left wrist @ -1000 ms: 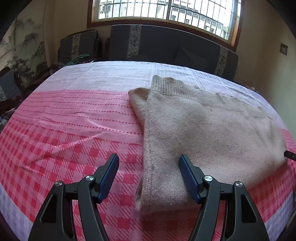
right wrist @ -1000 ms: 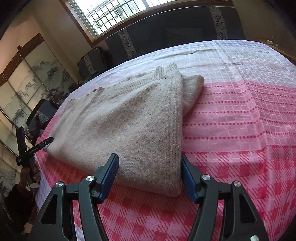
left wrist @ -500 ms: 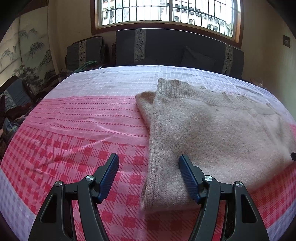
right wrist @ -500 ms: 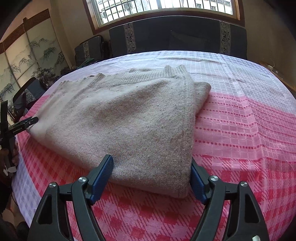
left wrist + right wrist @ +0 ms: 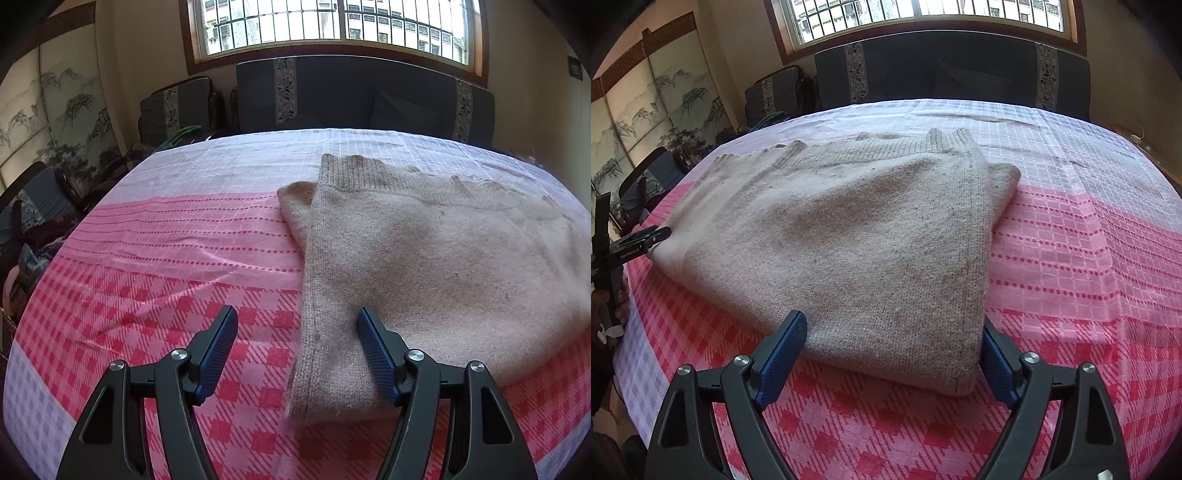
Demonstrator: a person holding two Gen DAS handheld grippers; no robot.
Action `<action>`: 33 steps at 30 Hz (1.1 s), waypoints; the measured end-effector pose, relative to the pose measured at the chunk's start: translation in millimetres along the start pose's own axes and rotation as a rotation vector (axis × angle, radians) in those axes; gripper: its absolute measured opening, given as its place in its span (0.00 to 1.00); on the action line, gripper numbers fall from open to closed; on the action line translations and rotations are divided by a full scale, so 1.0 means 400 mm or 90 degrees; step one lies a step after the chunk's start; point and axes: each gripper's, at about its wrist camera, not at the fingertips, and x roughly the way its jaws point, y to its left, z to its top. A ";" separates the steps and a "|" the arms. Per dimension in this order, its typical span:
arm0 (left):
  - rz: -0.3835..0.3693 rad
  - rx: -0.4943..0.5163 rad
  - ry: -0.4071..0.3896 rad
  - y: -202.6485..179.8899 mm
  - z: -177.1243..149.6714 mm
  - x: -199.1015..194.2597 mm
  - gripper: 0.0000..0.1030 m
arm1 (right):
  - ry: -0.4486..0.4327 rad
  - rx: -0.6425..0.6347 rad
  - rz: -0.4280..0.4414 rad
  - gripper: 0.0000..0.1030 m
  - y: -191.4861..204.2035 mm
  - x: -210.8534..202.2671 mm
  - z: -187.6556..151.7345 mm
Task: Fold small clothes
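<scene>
Sweater (image 5: 849,236) lies flat on the bench (image 5: 1089,236), beige knit on the pink checked cloth, already doubled over: a lower layer sticks out past the top layer along one side, ribbed trim runs along its far edge, facing the bench's far edge by the window. Its near edge sits just back from the bench's near edge. Left tongs (image 5: 297,350) are part open and empty; the sweater's near corner on that side lies between the blue pads (image 5: 373,350), but nothing presses on it. In the right wrist view the same tool shows at the far left, its tip at the other near corner of the knit, with a hand (image 5: 617,306) on its handle. Right tongs (image 5: 894,354) have just been opening and now stand wide, straddling the near corner on their side; the far pad is partly hidden behind the fabric, the near pad clear of it, so I read no grip. Judgement: at least one fold is done and the cloth looks released and settled. Left to do, probably one more fold to make a compact packet, plus squaring the offset lower layer. Can't tell whether sleeves are tucked inside.
</scene>
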 end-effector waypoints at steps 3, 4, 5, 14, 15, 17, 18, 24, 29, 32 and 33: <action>0.010 0.001 -0.002 0.000 0.000 -0.002 0.66 | 0.002 -0.004 -0.003 0.85 0.002 0.003 0.001; 0.013 0.001 -0.003 0.000 0.000 -0.002 0.66 | 0.002 -0.005 -0.004 0.85 0.002 0.003 0.002; 0.017 0.002 -0.004 0.000 0.000 -0.002 0.66 | 0.003 -0.005 -0.003 0.86 0.002 0.004 0.002; 0.052 0.008 -0.014 -0.006 -0.002 -0.011 0.66 | 0.003 -0.005 -0.004 0.88 0.004 0.004 0.001; 0.055 0.008 -0.016 -0.007 -0.002 -0.012 0.66 | 0.003 -0.005 -0.003 0.89 0.003 0.004 0.001; 0.059 0.009 -0.017 -0.009 -0.003 -0.014 0.66 | 0.003 -0.005 -0.004 0.89 0.004 0.004 0.001; 0.060 0.010 -0.016 -0.009 -0.002 -0.014 0.66 | 0.003 -0.006 -0.004 0.89 0.005 0.005 0.001; 0.072 0.016 -0.018 -0.016 -0.002 -0.016 0.66 | 0.004 -0.007 -0.005 0.91 0.004 0.009 0.001; 0.078 0.017 -0.023 -0.016 -0.003 -0.018 0.66 | 0.004 -0.007 -0.005 0.92 0.004 0.009 0.001; 0.080 0.016 -0.024 -0.016 -0.002 -0.018 0.66 | 0.005 -0.007 -0.006 0.92 0.001 0.012 0.001; 0.081 0.017 -0.024 -0.016 -0.002 -0.018 0.66 | 0.005 -0.008 -0.006 0.92 0.001 0.013 0.001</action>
